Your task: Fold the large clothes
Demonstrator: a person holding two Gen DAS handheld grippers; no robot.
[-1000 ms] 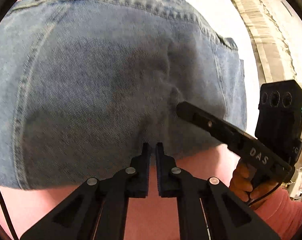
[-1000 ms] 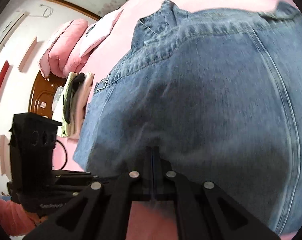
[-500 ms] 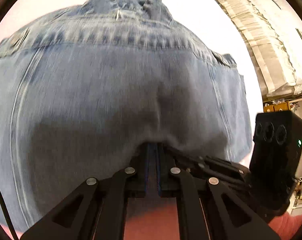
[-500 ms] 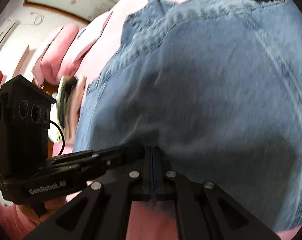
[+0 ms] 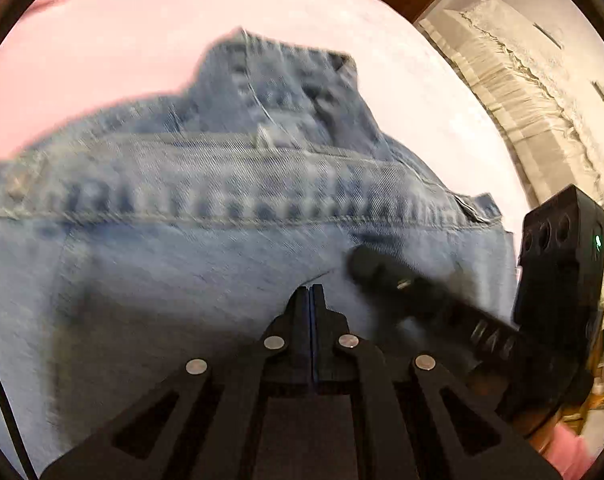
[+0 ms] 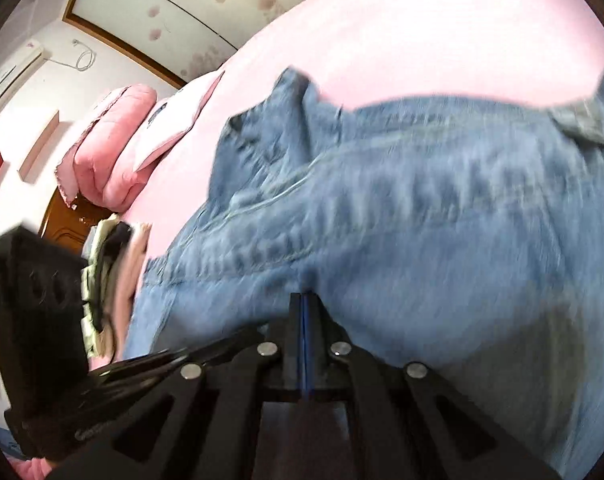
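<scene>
- The left hand-held gripper (image 5: 310, 289) has its jaws fully closed; the two pads meet with only a thin blue line between them, and their tips pinch the lower edge of the denim garment (image 5: 221, 248), gripping the fabric.
- In the right wrist view the left hand-held gripper (image 6: 157, 356) enters from the lower left as a blurred black body with its fingers lying flat against the garment's near edge.
- The denim garment (image 6: 422, 240) lies on the pink bed (image 6: 422, 40), back side up, with its collar (image 5: 277, 76) at the far end and a stitched yoke seam (image 5: 221, 216) running across it.
- The garment fills the middle and lower part of both views; its near portion is raised at the gripper tips, and both views are motion-blurred.
- The right hand-held gripper (image 6: 306, 294) is likewise fully closed, pads together, with denim caught at their tips.
- In the left wrist view the right hand-held gripper (image 5: 362, 264) reaches in from the right, its fingers resting on the cloth just beside the left tips; a green light shows on its housing.
- A folded pink quilt (image 6: 105, 140) and a pillow (image 6: 181, 116) sit at the head of the bed, well apart from the garment.
- A stack of folded clothes (image 6: 113, 268) lies at the bed's edge, near the garment's left side.
- A pink sleeve (image 5: 570, 452) shows at the lower right corner of the left wrist view.
</scene>
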